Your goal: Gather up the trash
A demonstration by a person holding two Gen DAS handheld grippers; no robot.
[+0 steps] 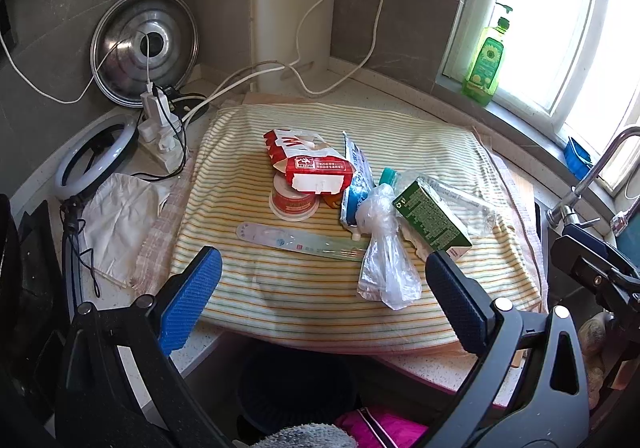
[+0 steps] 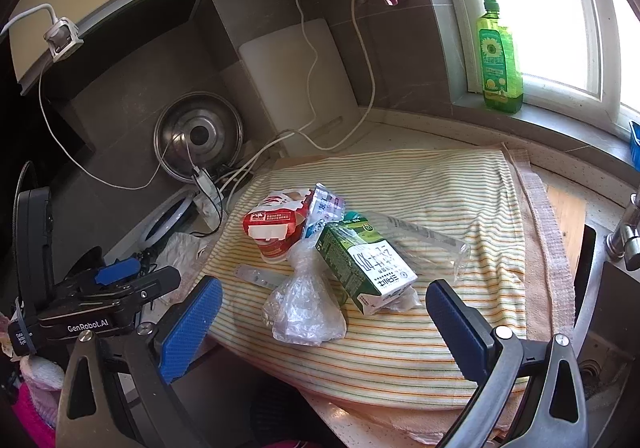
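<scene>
Trash lies on a striped cloth (image 1: 304,288) on the counter: a red and white packet (image 1: 308,164) on a small red tub (image 1: 294,204), a blue and white pouch (image 1: 356,184), a crumpled clear bag (image 1: 384,248), a green carton (image 1: 432,220), a flat clear wrapper (image 1: 296,240) and a clear plastic bottle (image 1: 448,192). The same pile shows in the right wrist view: carton (image 2: 364,268), clear bag (image 2: 304,308), red packet (image 2: 276,224). My left gripper (image 1: 324,300) is open and empty, near the cloth's front edge. My right gripper (image 2: 324,320) is open and empty, just before the clear bag. The left gripper's body (image 2: 100,300) shows at left.
A dark bin (image 1: 296,388) stands below the counter's front edge. A pot lid (image 1: 146,44), white cutting board (image 1: 294,12), power strip with cables (image 1: 160,132) and ring light (image 1: 96,156) crowd the back left. A green soap bottle (image 1: 486,60) stands on the windowsill; a tap (image 1: 588,176) at right.
</scene>
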